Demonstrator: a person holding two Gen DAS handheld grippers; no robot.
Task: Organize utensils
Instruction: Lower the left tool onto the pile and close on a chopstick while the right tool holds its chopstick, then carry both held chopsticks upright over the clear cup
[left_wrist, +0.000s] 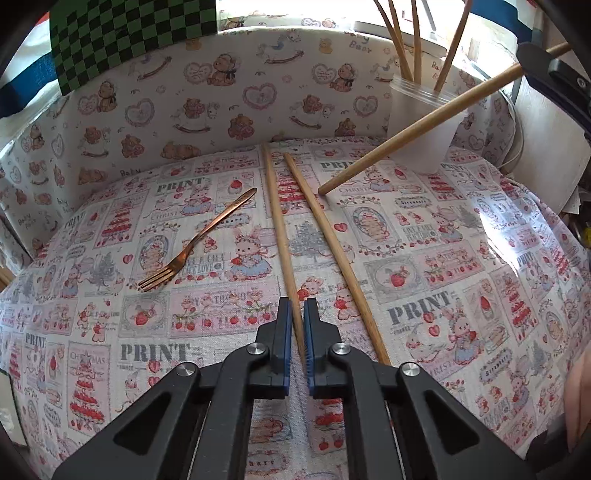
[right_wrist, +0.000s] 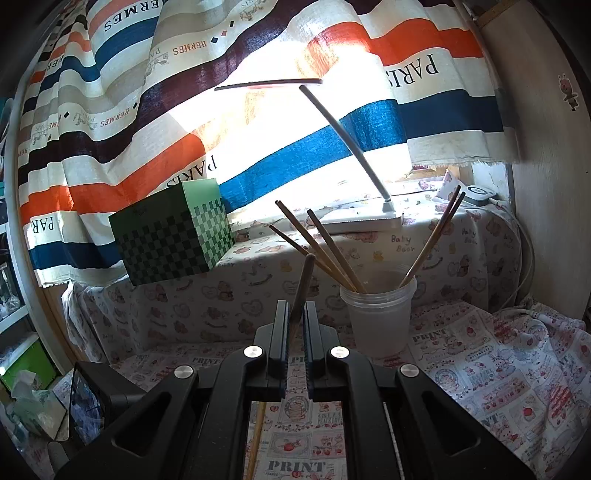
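Observation:
My left gripper (left_wrist: 298, 306) points down at the printed tablecloth and is shut on a wooden chopstick (left_wrist: 277, 221) that lies lengthwise on the cloth. A second chopstick (left_wrist: 332, 243) lies just to its right. Further left rests a copper fork (left_wrist: 199, 236). At the back right stands a clear plastic cup (left_wrist: 424, 122) with several chopsticks in it. My right gripper (right_wrist: 296, 314) is shut on another chopstick (right_wrist: 304, 280), just left of the cup (right_wrist: 380, 317). In the left wrist view this held chopstick (left_wrist: 406, 133) slants down in front of the cup, its tip just above the cloth.
A bear-print cloth wall (left_wrist: 221, 103) backs the table. A green checkered box (right_wrist: 173, 236) and a white desk lamp (right_wrist: 343, 136) sit on the ledge behind it. A dark tablet (right_wrist: 85, 402) leans at the left. A hand (left_wrist: 580, 391) shows at the right edge.

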